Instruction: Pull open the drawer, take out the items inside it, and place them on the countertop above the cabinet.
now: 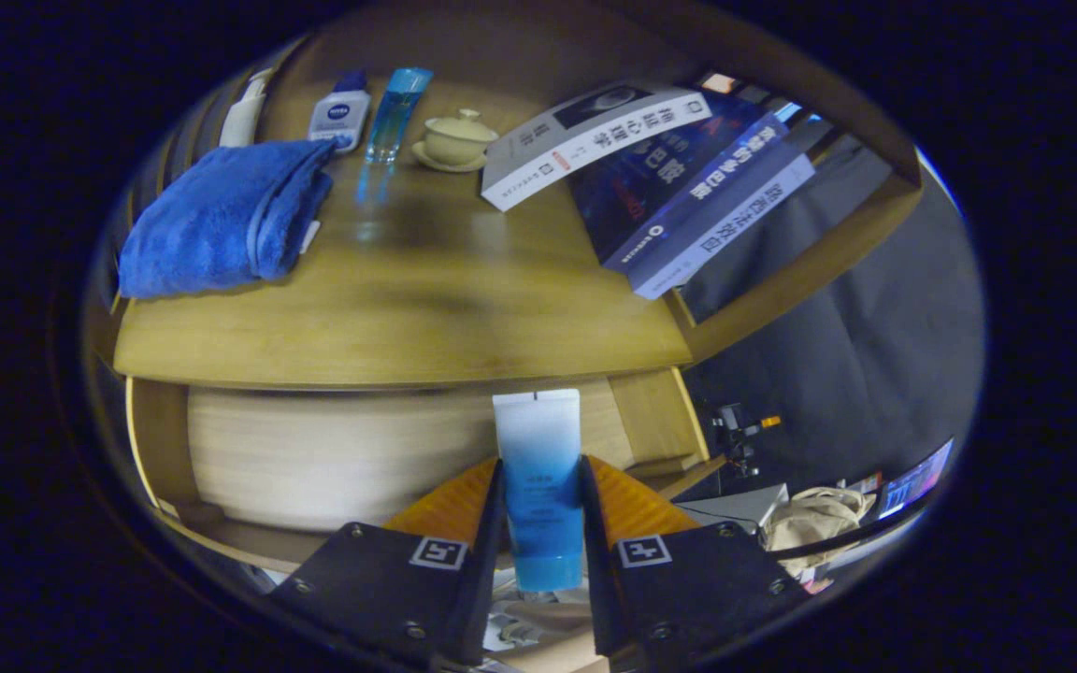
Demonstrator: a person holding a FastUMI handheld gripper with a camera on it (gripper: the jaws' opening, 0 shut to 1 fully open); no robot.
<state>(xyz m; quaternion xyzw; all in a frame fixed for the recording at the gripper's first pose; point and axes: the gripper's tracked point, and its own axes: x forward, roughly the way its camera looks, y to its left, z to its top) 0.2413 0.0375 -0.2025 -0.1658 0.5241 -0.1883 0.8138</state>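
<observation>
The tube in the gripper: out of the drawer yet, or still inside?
Out. The tube is clamped between the gripper fingers, held up in front of the cabinet, just below the countertop edge.

Gripper [538, 486] clamped on a blue-and-white tube [538, 486], held upright before the cabinet.

Both fingers pressed against the tube's sides, cap end down, flat white end up, just under the front edge of the wooden countertop [408, 318]. Beyond the fingers, on the countertop: a folded blue towel [221, 220] at the left; behind it a small white bottle [339, 114], a clear blue bottle [396, 110] and a lidded cream cup on a saucer [454, 140]; at the right, a row of leaning books [669, 178]. Below the countertop, a pale wooden drawer front [333, 458], blurred.
</observation>
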